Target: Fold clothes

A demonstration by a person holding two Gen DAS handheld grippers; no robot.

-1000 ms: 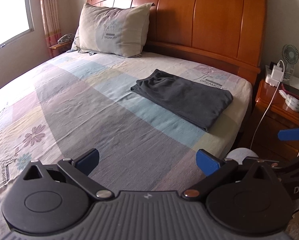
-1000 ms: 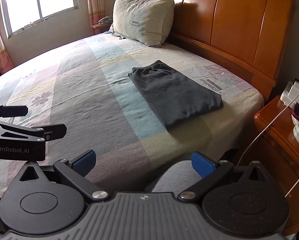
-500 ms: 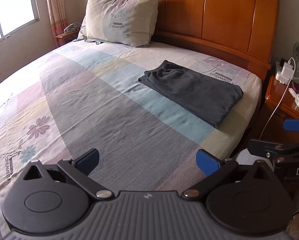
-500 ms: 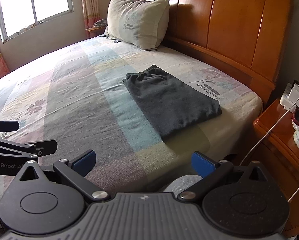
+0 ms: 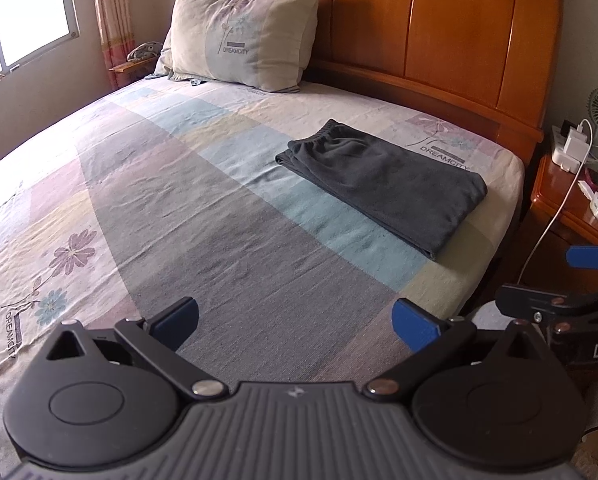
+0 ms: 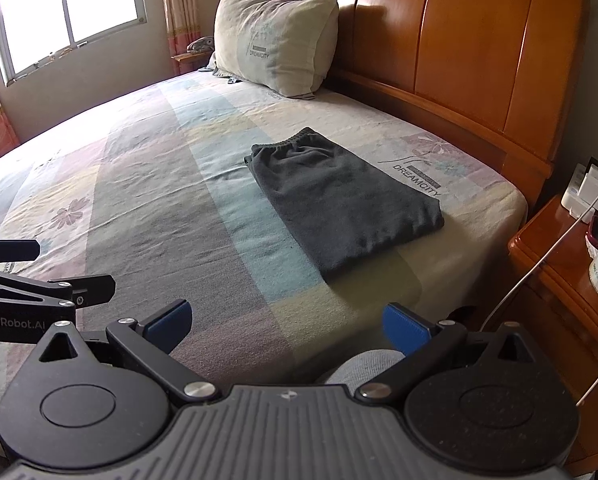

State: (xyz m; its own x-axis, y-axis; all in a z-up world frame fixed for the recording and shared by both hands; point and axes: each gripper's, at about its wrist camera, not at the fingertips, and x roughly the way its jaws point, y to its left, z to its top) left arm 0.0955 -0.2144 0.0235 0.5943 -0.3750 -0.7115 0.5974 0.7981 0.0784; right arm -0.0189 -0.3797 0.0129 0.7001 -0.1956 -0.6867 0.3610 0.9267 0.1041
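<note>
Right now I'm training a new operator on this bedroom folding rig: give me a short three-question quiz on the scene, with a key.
1. True or false: the dark garment lies folded on the bed.
2. The left claw is: A) open and empty, B) shut on cloth?
3. What leans against the headboard?

Key:
1. True
2. A
3. The pillow

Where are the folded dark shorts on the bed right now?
In both views, the folded dark shorts lie flat on the bed's right side, near the headboard, untouched.
</note>
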